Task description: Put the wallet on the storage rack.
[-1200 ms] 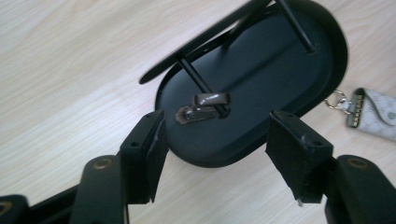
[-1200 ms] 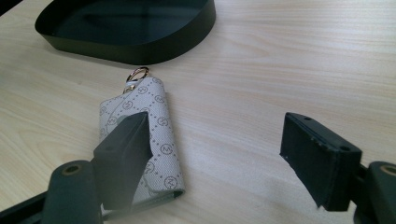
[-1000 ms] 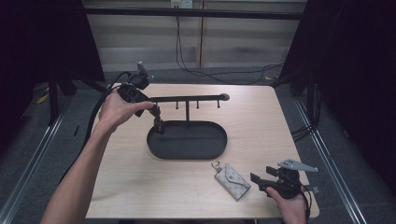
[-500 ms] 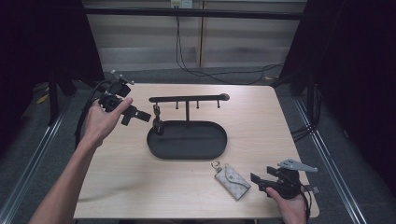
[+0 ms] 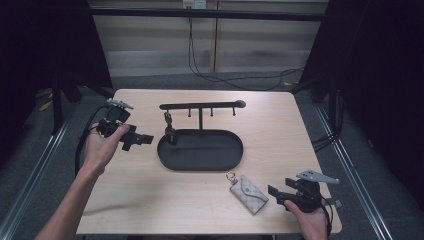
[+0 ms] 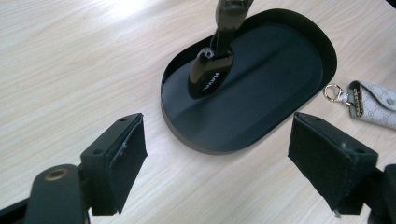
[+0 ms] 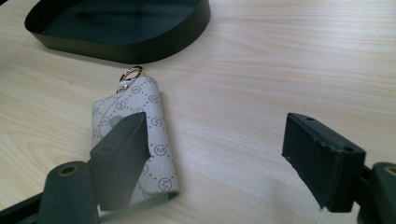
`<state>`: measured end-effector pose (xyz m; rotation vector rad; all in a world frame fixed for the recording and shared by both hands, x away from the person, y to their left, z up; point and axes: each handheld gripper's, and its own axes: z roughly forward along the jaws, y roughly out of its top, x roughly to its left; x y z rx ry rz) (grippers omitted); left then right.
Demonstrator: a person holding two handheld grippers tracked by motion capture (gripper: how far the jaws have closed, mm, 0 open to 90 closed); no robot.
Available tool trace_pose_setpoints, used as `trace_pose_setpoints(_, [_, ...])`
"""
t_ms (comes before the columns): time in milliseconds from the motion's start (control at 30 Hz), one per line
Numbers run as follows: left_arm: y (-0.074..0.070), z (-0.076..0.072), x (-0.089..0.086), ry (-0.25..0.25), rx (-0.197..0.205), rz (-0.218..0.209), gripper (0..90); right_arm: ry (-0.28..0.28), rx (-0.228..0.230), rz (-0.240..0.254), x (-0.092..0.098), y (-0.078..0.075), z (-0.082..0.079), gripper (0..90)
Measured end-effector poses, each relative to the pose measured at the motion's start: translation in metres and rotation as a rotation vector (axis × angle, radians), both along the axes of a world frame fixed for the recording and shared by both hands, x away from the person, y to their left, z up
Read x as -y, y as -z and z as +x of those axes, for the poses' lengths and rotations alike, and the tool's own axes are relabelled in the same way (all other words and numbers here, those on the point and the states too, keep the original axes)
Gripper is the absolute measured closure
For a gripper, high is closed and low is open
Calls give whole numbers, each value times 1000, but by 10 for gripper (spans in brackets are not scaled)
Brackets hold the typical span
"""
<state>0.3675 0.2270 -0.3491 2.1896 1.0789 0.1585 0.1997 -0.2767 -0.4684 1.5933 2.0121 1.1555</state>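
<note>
At a pale wooden table (image 5: 150, 200), we see a person working with a two-jaw gripper in each hand. The left gripper (image 5: 142, 139) hovers at about nine o'clock from the black oval tray (image 5: 200, 162), jaws spread wide and holding nothing, aimed toward the tray. In the left gripper view, a black key fob (image 6: 210, 74) hangs from the hook stand (image 5: 200, 106), its lower end down by the tray floor; we cannot tell whether it touches. It sits ahead of the open jaws, well apart from them.

The right gripper (image 5: 277, 193) waits near the table's five o'clock corner, jaws likewise wide and empty. A grey patterned key pouch (image 7: 140, 135) with a gold ring lies flat just outside the tray at its five o'clock, just beside the right gripper's left-hand jaw in its own view.
</note>
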Motion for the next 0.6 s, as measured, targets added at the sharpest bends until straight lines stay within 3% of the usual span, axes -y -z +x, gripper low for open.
trace_pose_setpoints(233, [13,-20,-13,-45,17,-13,221,-7,2,-2,0,0,0,231])
trace_pose_setpoints(433, [28,-38,-22,-80,60,11,268,-4,-2,-3,0,0,0,231])
trace_pose_setpoints(600, [43,-56,-31,-64,92,-58,302,-3,-9,8,0,-2,-1,232])
